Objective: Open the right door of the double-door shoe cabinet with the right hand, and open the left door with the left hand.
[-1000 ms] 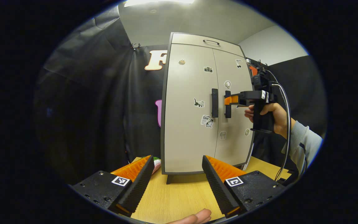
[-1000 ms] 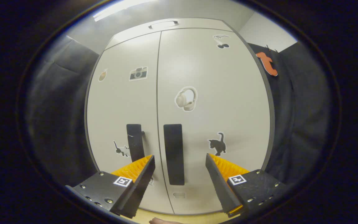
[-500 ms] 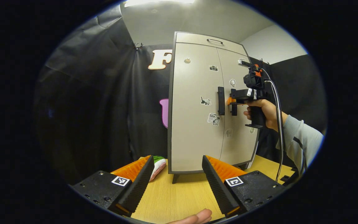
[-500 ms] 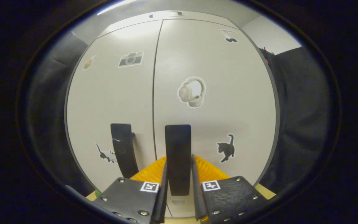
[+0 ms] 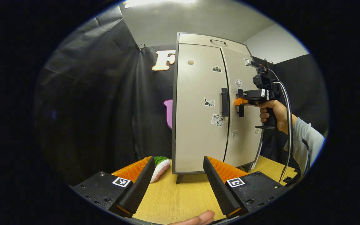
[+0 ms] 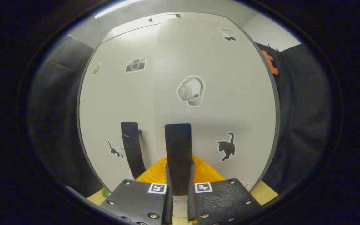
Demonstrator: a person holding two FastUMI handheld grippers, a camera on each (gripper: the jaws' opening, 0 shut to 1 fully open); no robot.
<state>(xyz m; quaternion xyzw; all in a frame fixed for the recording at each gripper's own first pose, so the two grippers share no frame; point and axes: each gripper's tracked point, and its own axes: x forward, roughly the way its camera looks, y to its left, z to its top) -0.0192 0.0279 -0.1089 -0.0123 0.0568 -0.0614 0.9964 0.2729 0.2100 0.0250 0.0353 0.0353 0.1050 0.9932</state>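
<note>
The pale shoe cabinet (image 5: pixel 198 109) stands upright on the table. Its right door (image 6: pixel 223 103) swings ajar (black handle (image 6: pixel 177 153) pinched), while the left door (image 5: pixel 197 106) sits flush.

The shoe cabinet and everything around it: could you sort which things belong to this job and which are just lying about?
Job:
- right door
- right door handle, clamped by right gripper
- left door
- left door handle
- left gripper

Lying about:
- green-and-white item on the table

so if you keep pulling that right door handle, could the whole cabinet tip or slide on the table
Possibly. The cabinet is tall and stands on small feet on the smooth wooden table, so a hard pull might slide or rock it. The right gripper clamps the right door handle; the right door looks barely ajar, so it probably swings easily.
</note>
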